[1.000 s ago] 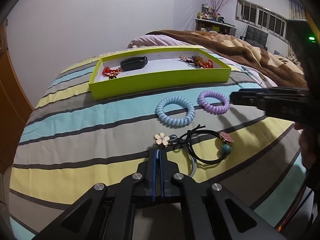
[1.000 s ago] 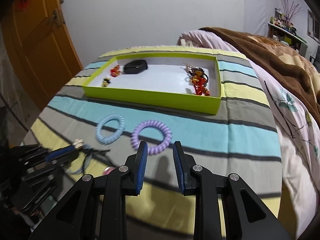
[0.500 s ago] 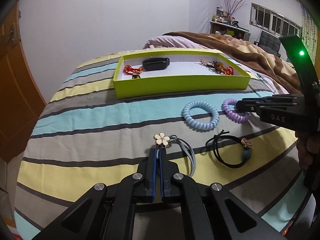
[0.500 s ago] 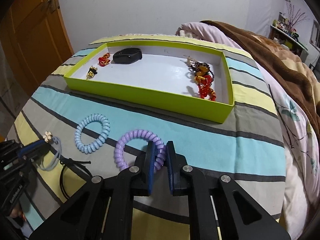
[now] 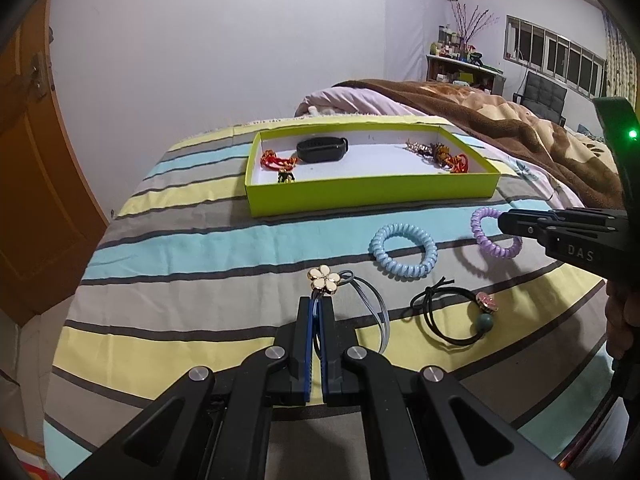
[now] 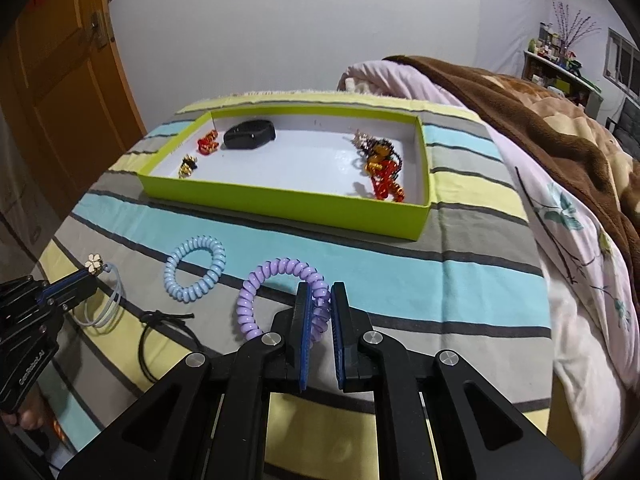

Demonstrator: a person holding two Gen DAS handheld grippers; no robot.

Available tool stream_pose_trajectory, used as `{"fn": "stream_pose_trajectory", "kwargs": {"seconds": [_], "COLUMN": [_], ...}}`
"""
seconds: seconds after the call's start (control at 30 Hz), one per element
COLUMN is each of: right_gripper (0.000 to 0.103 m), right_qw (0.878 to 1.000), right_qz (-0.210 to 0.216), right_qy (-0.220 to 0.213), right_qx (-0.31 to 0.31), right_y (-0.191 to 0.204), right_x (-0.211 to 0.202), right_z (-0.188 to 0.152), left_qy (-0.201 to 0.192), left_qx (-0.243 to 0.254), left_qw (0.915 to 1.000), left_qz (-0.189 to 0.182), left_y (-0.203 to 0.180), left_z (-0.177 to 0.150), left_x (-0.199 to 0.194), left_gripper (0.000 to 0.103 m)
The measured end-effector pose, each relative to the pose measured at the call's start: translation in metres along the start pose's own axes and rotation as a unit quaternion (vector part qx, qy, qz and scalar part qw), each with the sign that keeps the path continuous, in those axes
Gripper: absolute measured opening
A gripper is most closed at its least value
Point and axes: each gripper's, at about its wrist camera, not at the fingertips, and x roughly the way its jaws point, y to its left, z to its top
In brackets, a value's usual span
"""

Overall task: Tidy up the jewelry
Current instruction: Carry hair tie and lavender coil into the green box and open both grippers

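tray point(image 6: 280, 204) has some pieces; left tongs point(image 5: 317, 312) clamped on flower tie point(image 5: 325, 279), right tongs point(image 6: 319, 300) pinching purple coil point(image 6: 256, 292); blue coil point(image 5: 403, 250), black tie point(image 5: 452, 320) left.

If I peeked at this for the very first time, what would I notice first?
Probably the bright green tray on the striped bed, with red and gold trinkets and a black band inside. Next, the two grippers in front: the right gripper pinches a purple coil tie, and the left gripper pinches a flower hair tie. A blue coil tie lies between them.
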Motion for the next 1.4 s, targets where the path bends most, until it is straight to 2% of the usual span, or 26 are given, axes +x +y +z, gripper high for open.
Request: {"fn": "stream_pose_trajectory", "kwargs": {"seconds": [0.37,0.73,1.17,1.4], "right_gripper": [0.01,0.01,0.01,0.01], "right_qw": [1.0,0.999,0.999,1.0], "right_qz": [0.005,0.006,0.005,-0.006], "right_qy": [-0.026,-0.043,-0.041,-0.019], "right_qx": [0.004,0.003,0.013,0.013], "right_y": [0.002,0.001,-0.014,-0.021], "right_x": [-0.023,-0.026,0.005,0.039], "right_z": [0.005,0.028,0.069,0.084], "left_qy": [-0.021,-0.044,-0.052,-0.03], "left_qx": [0.0,-0.009,-0.002,0.006], "left_qw": [0.9998,0.999,0.9984,0.9993], "left_qz": [0.005,-0.006,-0.021,-0.023], "left_y": [0.004,0.017,0.017,0.013], "left_z": [0.011,0.044,0.102,0.122], "left_x": [-0.015,-0.012,0.024,0.066], "left_gripper": [0.002,0.002,0.002,0.002]}}
